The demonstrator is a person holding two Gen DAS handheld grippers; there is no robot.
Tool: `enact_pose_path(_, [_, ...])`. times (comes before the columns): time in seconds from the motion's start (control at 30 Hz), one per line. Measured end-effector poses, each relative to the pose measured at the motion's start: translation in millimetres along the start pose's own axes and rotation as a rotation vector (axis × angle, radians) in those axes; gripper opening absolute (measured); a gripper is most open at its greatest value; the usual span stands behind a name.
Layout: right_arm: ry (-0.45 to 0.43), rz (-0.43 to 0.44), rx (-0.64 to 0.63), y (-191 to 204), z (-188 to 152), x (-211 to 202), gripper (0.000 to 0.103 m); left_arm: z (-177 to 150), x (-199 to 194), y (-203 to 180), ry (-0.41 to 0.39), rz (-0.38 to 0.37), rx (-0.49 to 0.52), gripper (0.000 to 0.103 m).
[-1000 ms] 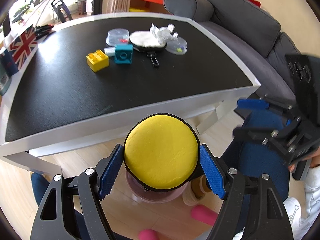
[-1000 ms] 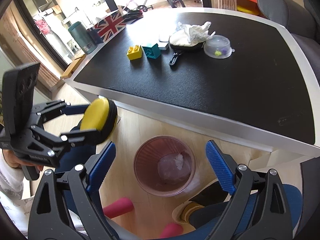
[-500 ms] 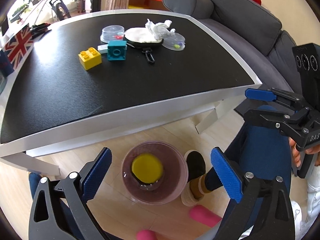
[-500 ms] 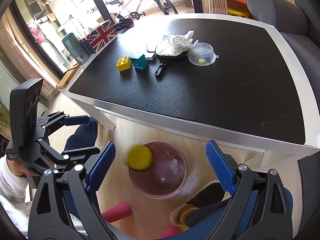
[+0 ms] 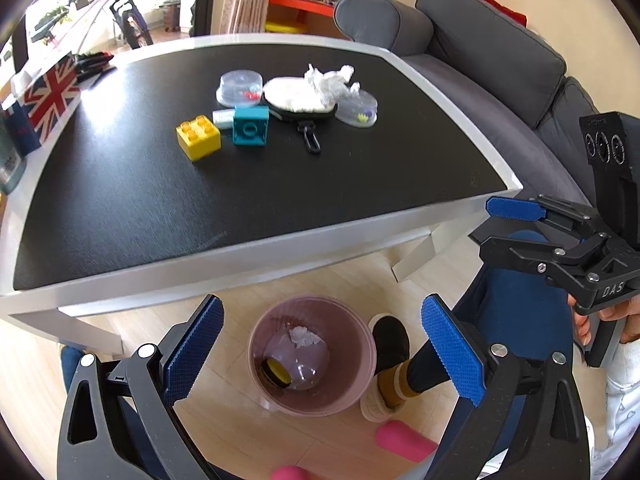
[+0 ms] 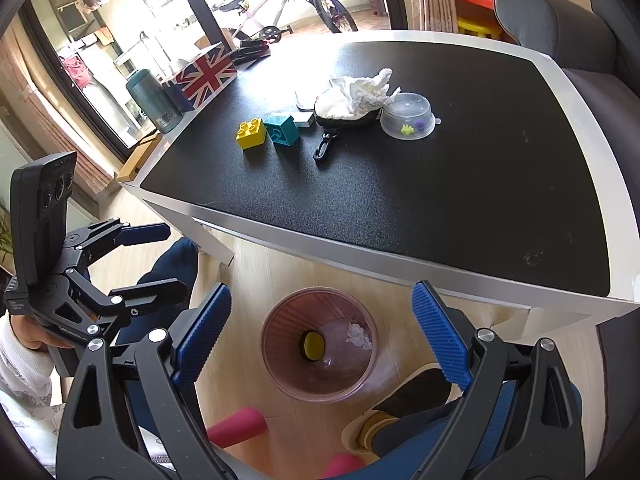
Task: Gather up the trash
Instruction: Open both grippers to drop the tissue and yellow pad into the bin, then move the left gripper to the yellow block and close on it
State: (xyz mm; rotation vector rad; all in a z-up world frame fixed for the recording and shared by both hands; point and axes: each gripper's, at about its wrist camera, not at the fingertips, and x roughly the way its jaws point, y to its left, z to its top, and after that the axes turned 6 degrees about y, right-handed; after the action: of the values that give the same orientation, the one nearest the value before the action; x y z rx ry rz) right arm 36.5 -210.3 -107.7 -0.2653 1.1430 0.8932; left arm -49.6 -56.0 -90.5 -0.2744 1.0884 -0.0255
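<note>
A pink bin (image 5: 312,354) (image 6: 320,342) stands on the floor below the table's near edge. Inside it lie a yellow round pouch (image 5: 277,372) (image 6: 313,345) and a crumpled tissue (image 5: 303,336). My left gripper (image 5: 320,356) hangs open above the bin with nothing between its blue pads. My right gripper (image 6: 322,340) is open and empty above the same bin. On the black table (image 5: 120,200) a crumpled white tissue (image 5: 330,82) (image 6: 366,88) rests on a white pouch (image 5: 294,96).
Also on the table are a yellow brick (image 5: 198,140), a teal brick (image 5: 250,124), two clear lidded bowls (image 5: 358,110), a flag-printed box (image 5: 50,94). A person's legs and slippers (image 5: 386,360) stand beside the bin. A grey sofa (image 5: 500,40) lies to the right.
My left gripper opened and let go of the yellow pouch, which fell into the bin and now rests at its bottom. Neither hand moved noticeably.
</note>
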Motion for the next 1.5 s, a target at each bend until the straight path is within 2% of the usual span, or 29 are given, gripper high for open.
enact_pose_path(0.5, [-0.065,-0.034,0.004,-9,47,-13,0.092,53,-26,28,-0.109,0.073,-0.018,0.095])
enact_pose_path(0.67, [-0.069,-0.049,-0.005,-12,65,-13,0.093,72,-26,40,-0.124,0.077,-0.028,0.095])
enact_pose_path(0.83, [-0.070,-0.045,-0.005,-11,71,-13,0.094,89,-12,58,-0.097,0.080,-0.054,0.095])
enact_pose_path(1.13, [-0.057,-0.047,-0.004,-11,73,-11,0.094,107,28,82,-0.014,0.135,-0.058,0.095])
enact_pose_path(1.43, [-0.053,-0.052,0.004,-13,74,-10,0.094,116,53,90,0.008,0.174,-0.014,0.095])
enact_pose_path(1.47, [-0.051,-0.052,0.005,-13,74,-9,0.094,117,54,91,0.005,0.177,-0.011,0.094])
enact_pose_path(1.5, [-0.048,-0.052,0.007,-14,73,-8,0.094,118,55,92,0.004,0.181,-0.007,0.088])
